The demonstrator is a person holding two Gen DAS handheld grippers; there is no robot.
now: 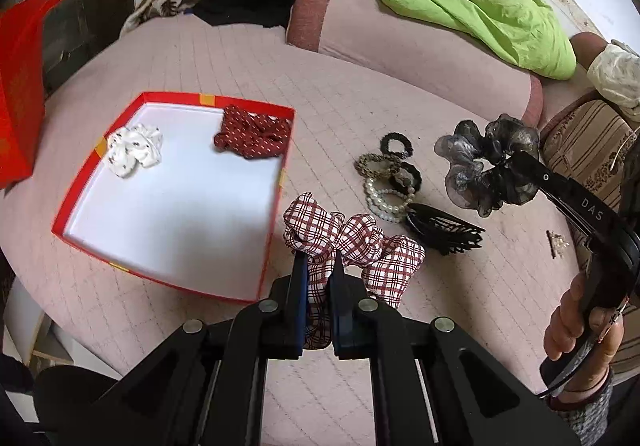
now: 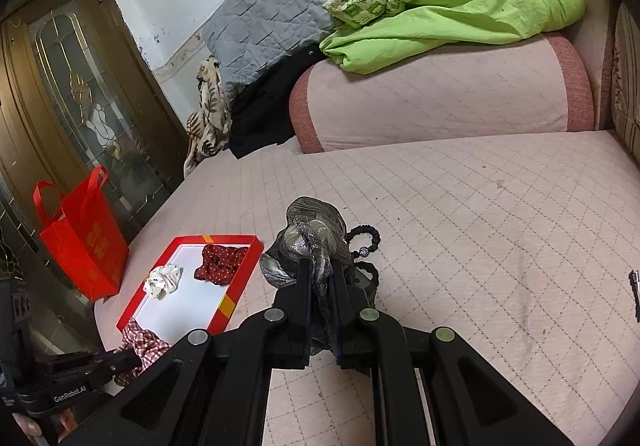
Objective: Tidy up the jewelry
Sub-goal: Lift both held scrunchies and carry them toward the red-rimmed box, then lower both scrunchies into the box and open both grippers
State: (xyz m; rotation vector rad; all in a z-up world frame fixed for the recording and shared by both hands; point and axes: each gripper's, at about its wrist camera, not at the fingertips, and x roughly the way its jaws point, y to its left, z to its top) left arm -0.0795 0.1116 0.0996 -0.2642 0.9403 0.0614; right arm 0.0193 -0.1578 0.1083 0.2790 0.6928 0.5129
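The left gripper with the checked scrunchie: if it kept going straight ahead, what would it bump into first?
Probably the pink quilted bed cover, just right of the red box. The left gripper points downward past that box's right wall, though depth is uncertain.

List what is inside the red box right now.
Inside the red box: a white scrunchie and a dark red dotted scrunchie, apart on its white floor. Whatever lies under either is covered.

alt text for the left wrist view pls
The left claw grips a red plaid scrunchie beside an open red box holding a white scrunchie and a dark red one. At right, the right claw holds a sheer black scrunchie.
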